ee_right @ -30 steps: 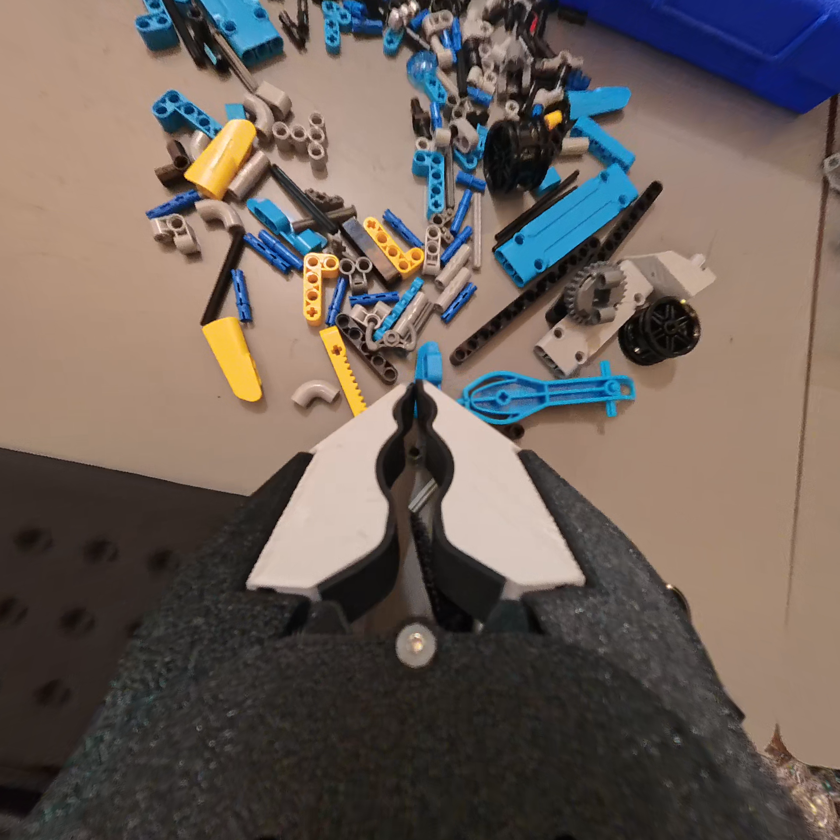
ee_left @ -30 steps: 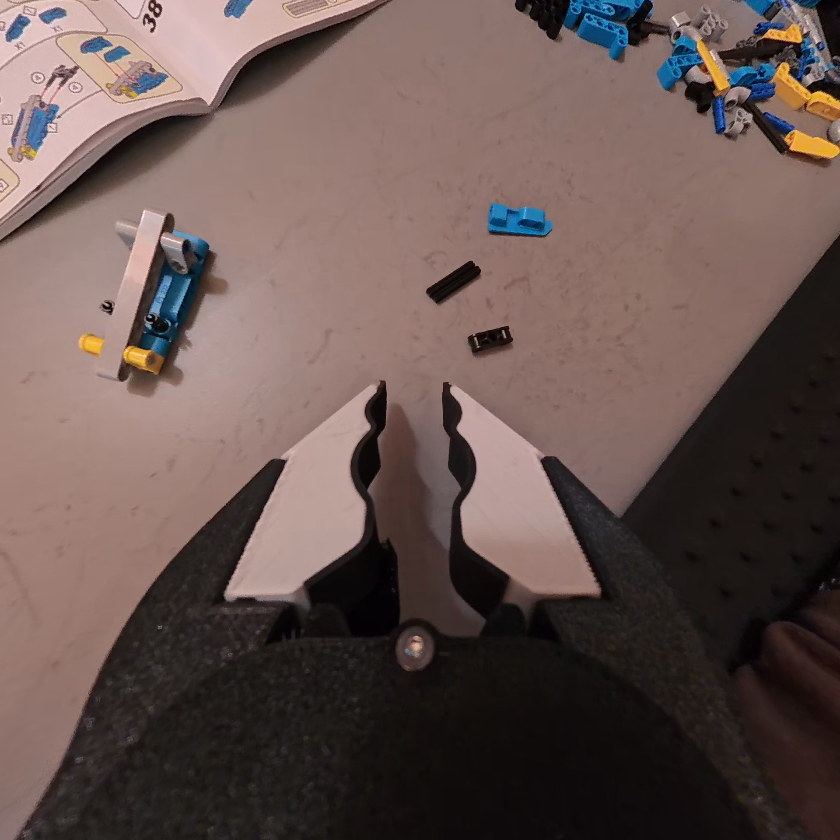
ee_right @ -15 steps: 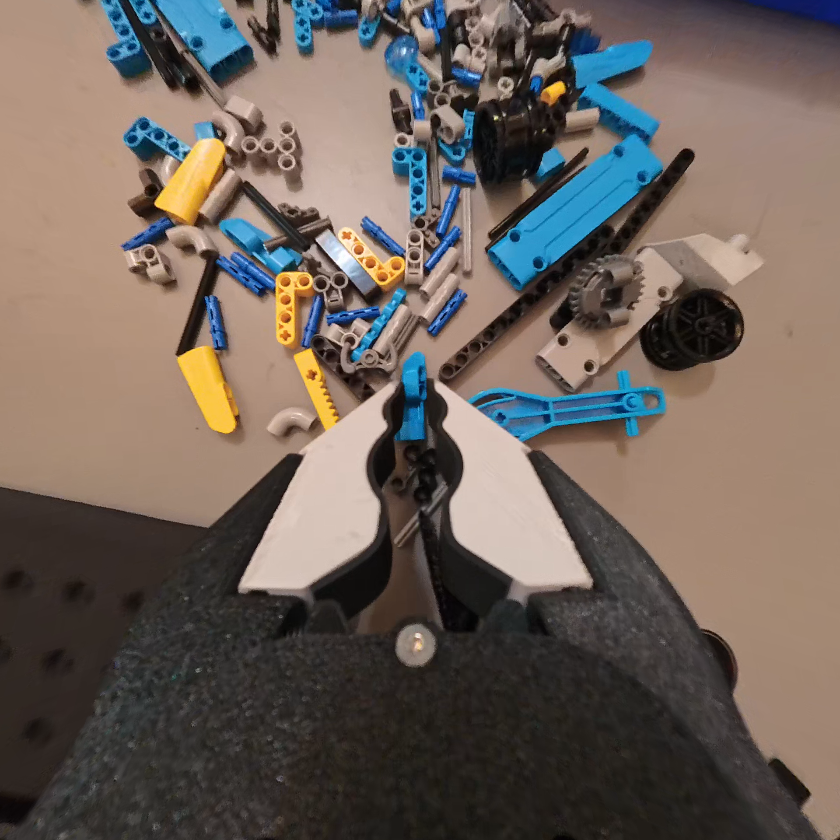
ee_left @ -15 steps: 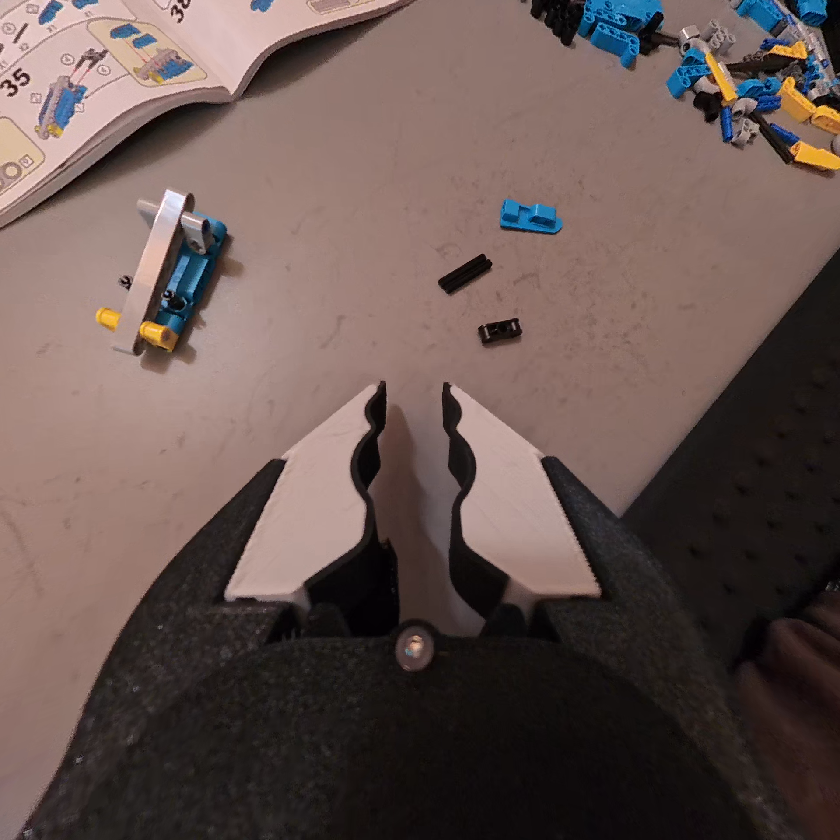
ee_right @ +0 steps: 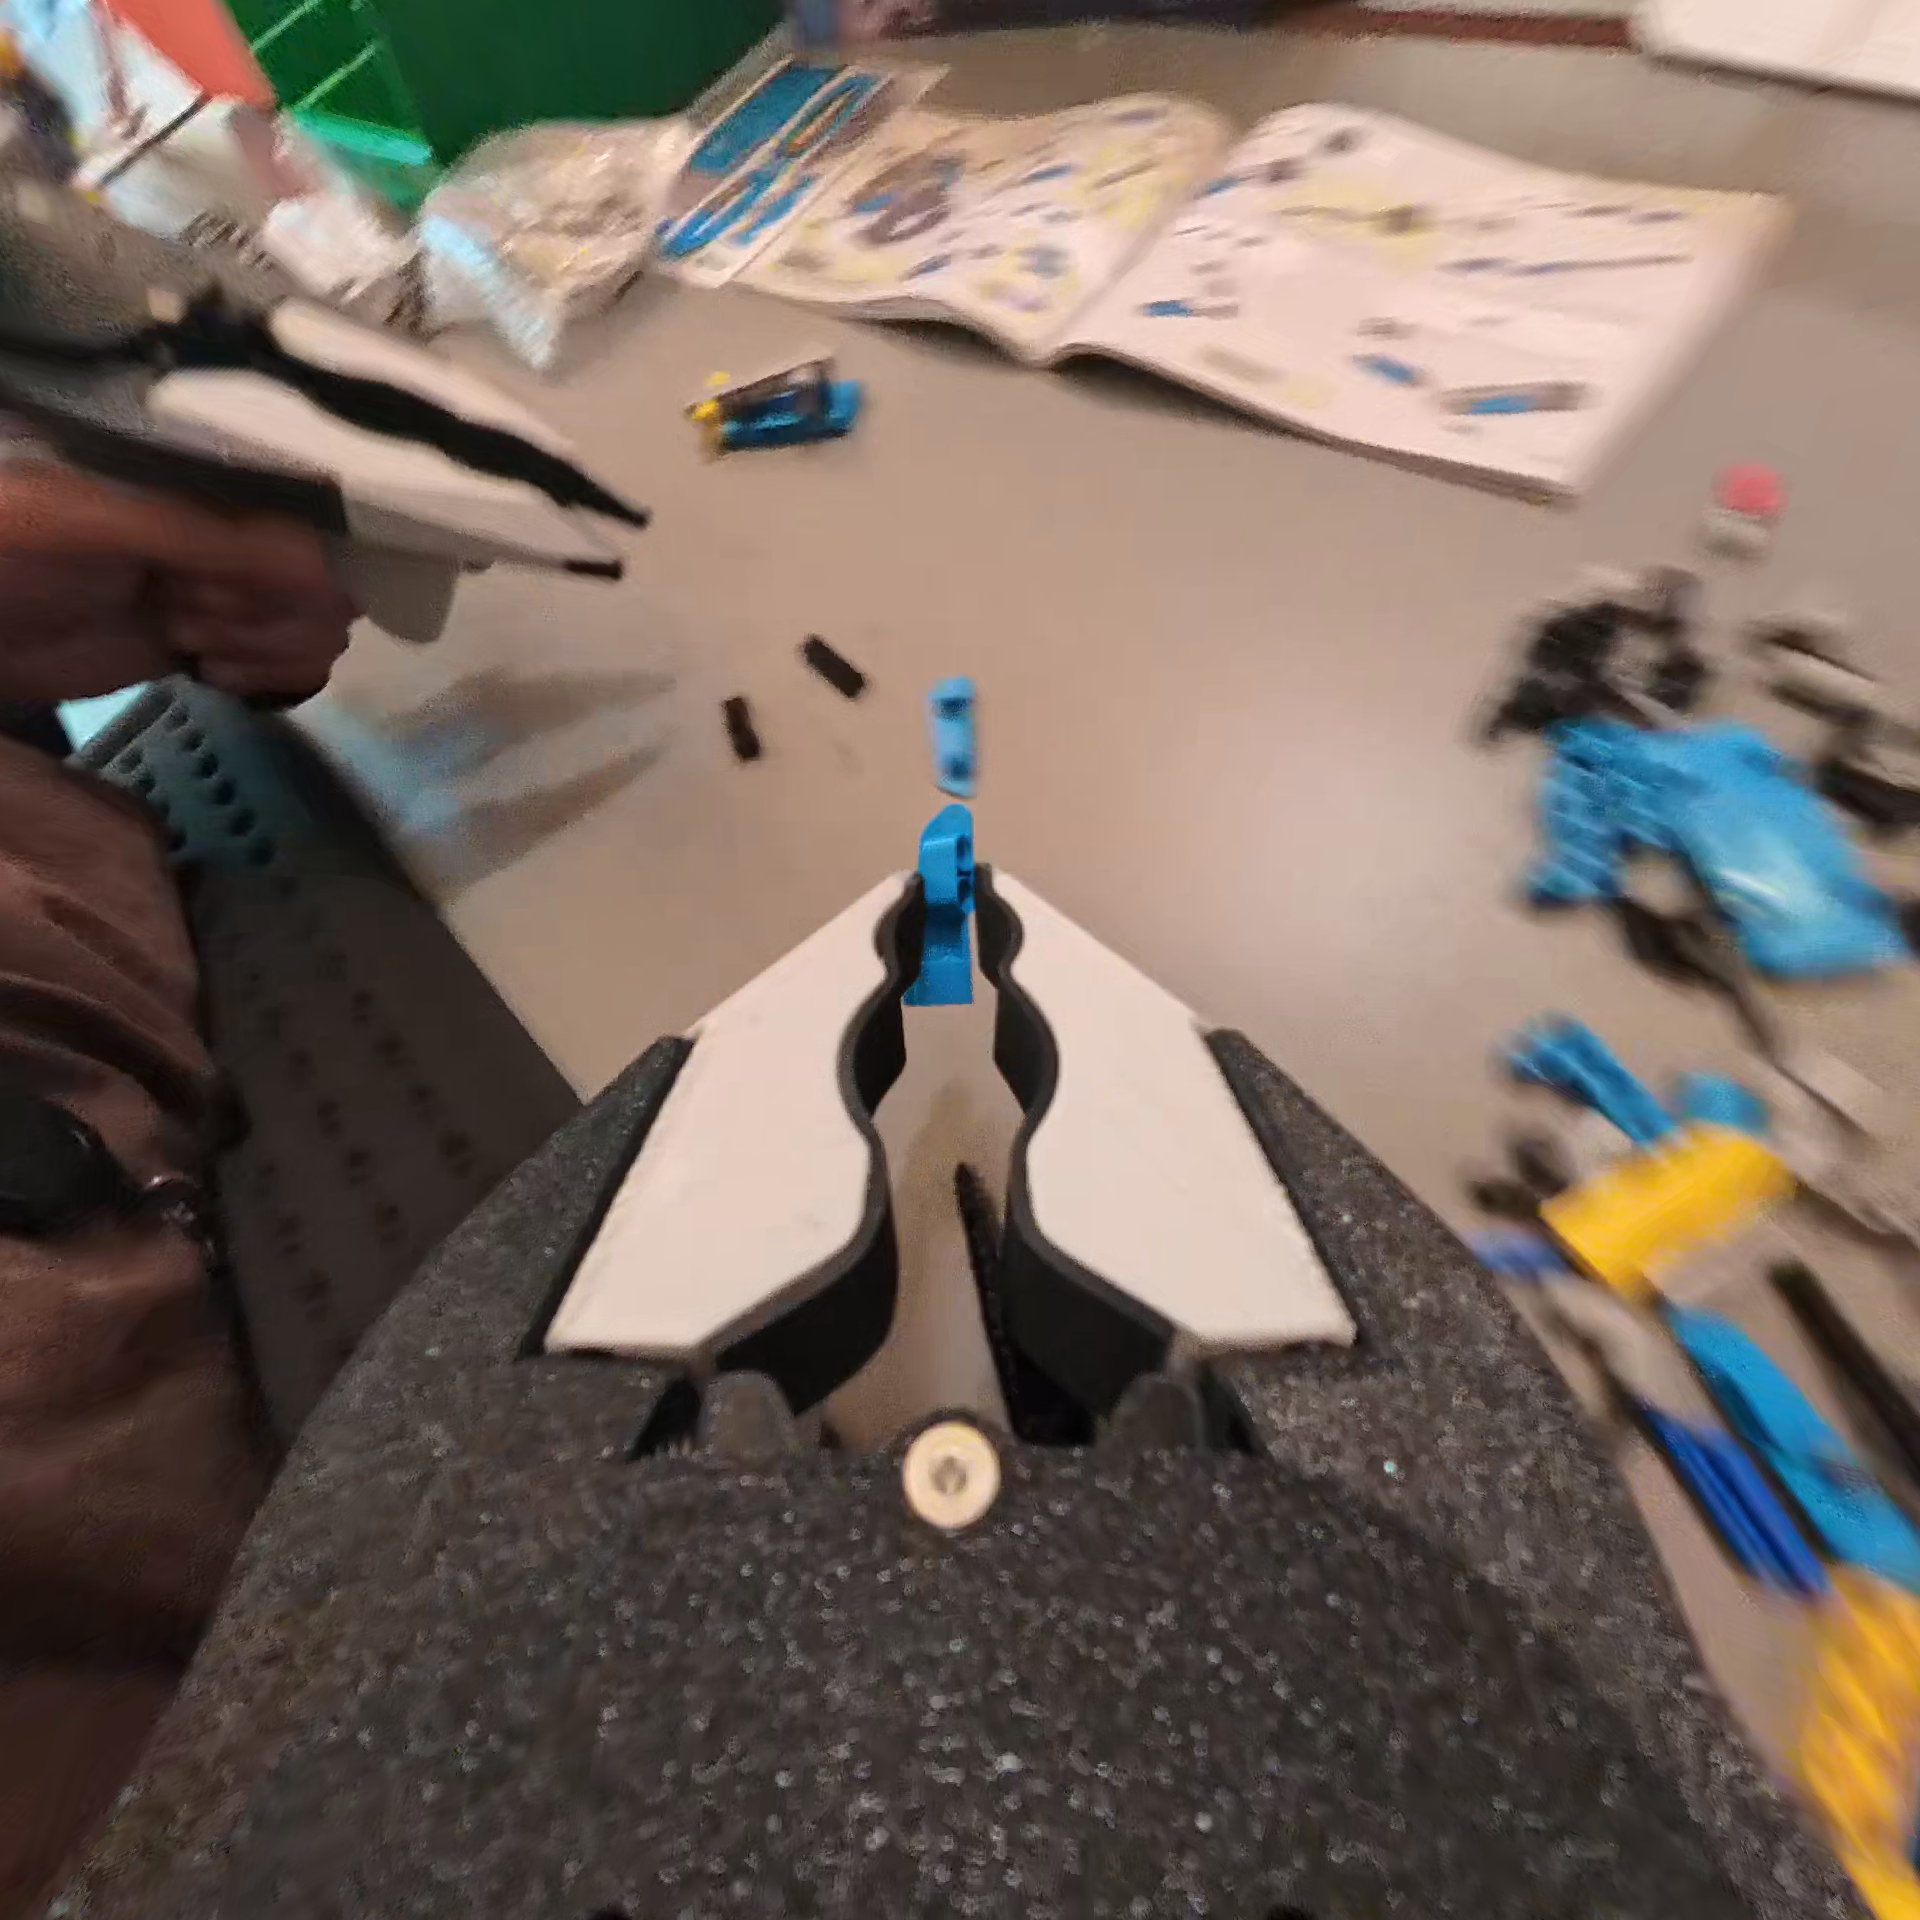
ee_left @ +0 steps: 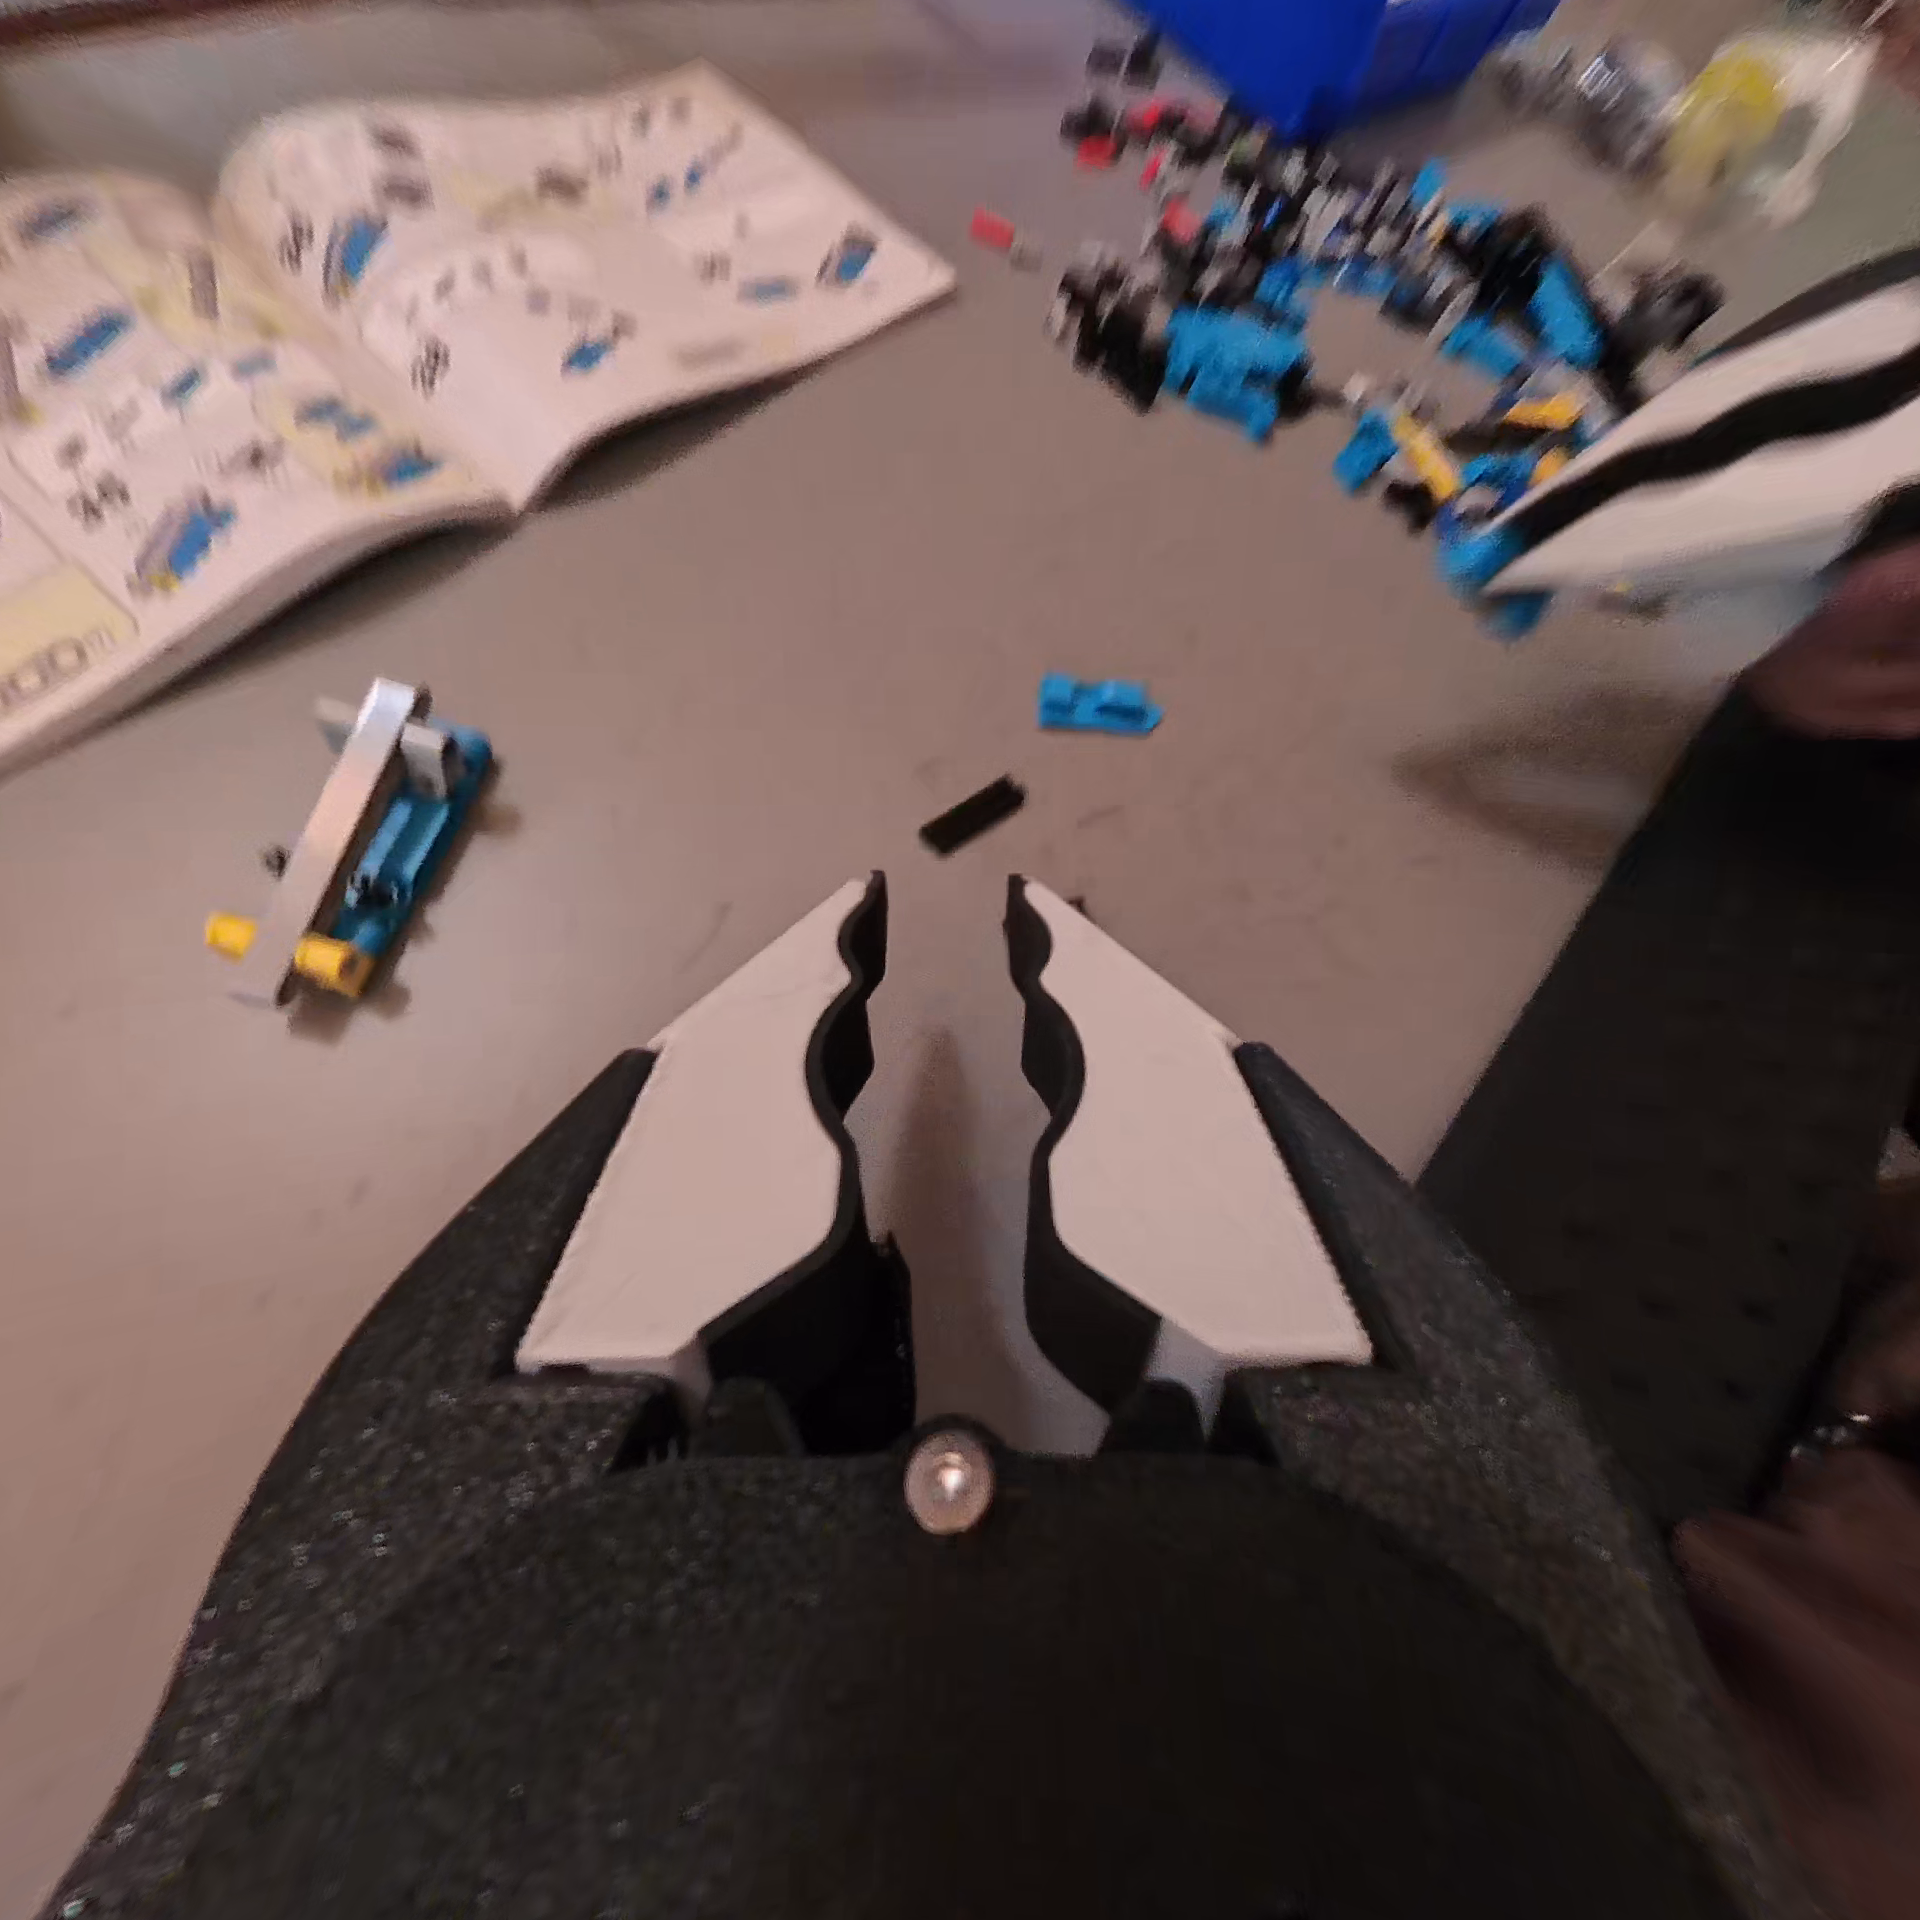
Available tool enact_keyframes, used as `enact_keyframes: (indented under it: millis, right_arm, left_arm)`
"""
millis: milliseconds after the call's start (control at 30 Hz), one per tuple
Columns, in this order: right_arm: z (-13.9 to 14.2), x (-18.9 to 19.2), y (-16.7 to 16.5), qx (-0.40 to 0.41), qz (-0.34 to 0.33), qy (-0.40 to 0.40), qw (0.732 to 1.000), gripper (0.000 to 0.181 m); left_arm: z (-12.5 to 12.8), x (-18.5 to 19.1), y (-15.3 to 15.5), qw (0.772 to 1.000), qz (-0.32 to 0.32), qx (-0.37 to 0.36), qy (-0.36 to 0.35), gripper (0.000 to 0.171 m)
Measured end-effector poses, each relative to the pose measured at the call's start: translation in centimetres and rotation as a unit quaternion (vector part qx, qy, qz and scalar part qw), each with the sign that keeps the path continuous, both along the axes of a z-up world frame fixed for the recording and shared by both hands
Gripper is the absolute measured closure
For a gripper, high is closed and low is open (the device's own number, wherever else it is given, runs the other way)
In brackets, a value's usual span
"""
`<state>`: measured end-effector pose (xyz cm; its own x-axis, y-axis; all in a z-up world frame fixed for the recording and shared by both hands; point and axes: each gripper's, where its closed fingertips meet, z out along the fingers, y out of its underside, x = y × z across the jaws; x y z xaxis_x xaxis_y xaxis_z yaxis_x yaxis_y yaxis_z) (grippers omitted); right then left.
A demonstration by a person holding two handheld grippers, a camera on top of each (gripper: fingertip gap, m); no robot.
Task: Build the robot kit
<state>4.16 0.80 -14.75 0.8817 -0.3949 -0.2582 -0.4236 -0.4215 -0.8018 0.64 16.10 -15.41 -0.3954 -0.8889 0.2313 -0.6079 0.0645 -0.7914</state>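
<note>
My right gripper (ee_right: 948,883) is shut on a small blue brick piece (ee_right: 948,906) that stands upright between the tips, held above the grey table. Just beyond it lies a second small blue piece (ee_right: 954,736), also in the left wrist view (ee_left: 1097,705). My left gripper (ee_left: 943,891) is open and empty, low over the table, just short of a black axle (ee_left: 971,815). A short black piece (ee_right: 740,726) lies near the axle (ee_right: 832,666). A small blue, grey and yellow assembly (ee_left: 358,844) lies to the left. The right gripper shows blurred at the far right (ee_left: 1704,473).
An open instruction booklet (ee_left: 436,343) lies at the back left. A heap of loose blue, black and yellow pieces (ee_left: 1351,343) lies at the back right, below a blue bin (ee_left: 1340,47). A dark perforated mat (ee_left: 1704,1091) borders the table on the right. Green boxes (ee_right: 499,73) stand behind. My right fingertips sit around 15 cm from my left ones. Measured from the fingertips, the black axle (ee_left: 971,815) is 6 cm or so from the left gripper and 15 cm from the right. Look for it in the right wrist view (ee_right: 823,659) too.
My right gripper lifted the blue piece out of the heap and swung left toward the loose pieces. My left gripper moved forward, still open; the short black piece is now hidden behind its right finger.
</note>
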Motion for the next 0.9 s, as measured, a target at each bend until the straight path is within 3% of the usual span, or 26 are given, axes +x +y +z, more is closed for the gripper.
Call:
enact_keyframes:
  millis: [100, 200, 333, 467, 533, 700, 800, 900]
  right_arm:
    - [-2.5, -1.6, 5.6, -0.044, 0.066, -0.014, 0.997, 0.172]
    - [-4.0, -1.1, 8.5, -0.098, 0.083, -0.059, 0.99, 0.172]
    - [-4.5, -1.4, 10.2, -0.126, 0.13, -0.079, 0.98, 0.172]
    - [-5.5, -1.2, 9.9, -0.15, 0.149, -0.085, 0.974, 0.166]
    - [-3.1, -0.5, 10.5, -0.089, 0.136, -0.093, 0.982, 0.152]
    - [4.1, 6.1, 11.2, 0.049, 0.047, -0.107, 0.992, 0.151]
    - [5.5, 10.6, 11.4, 0.085, -0.008, -0.129, 0.988, 0.151]
    - [5.7, 12.0, 11.7, 0.116, -0.023, -0.158, 0.98, 0.156]
  left_arm:
    - [1.9, 0.5, 0.3, 0.999, 0.003, 0.009, -0.038, 0.149]
    - [1.7, 0.6, 1.5, 0.998, 0.022, 0.031, -0.04, 0.149]
    - [1.1, 1.3, 3.9, 0.994, 0.087, 0.016, -0.063, 0.149]
    - [0.9, 2.2, 5.2, 0.985, 0.134, -0.005, -0.112, 0.149]
    - [1.6, 2.7, 5.3, 0.981, 0.142, 0.003, -0.134, 0.151]
    - [3.1, 4.6, 5.0, 0.975, 0.152, 0.023, -0.16, 0.15]
    - [4.2, 6.4, 5.5, 0.968, 0.163, 0.023, -0.191, 0.143]
    - [4.8, 7.9, 5.8, 0.96, 0.154, 0.039, -0.23, 0.144]
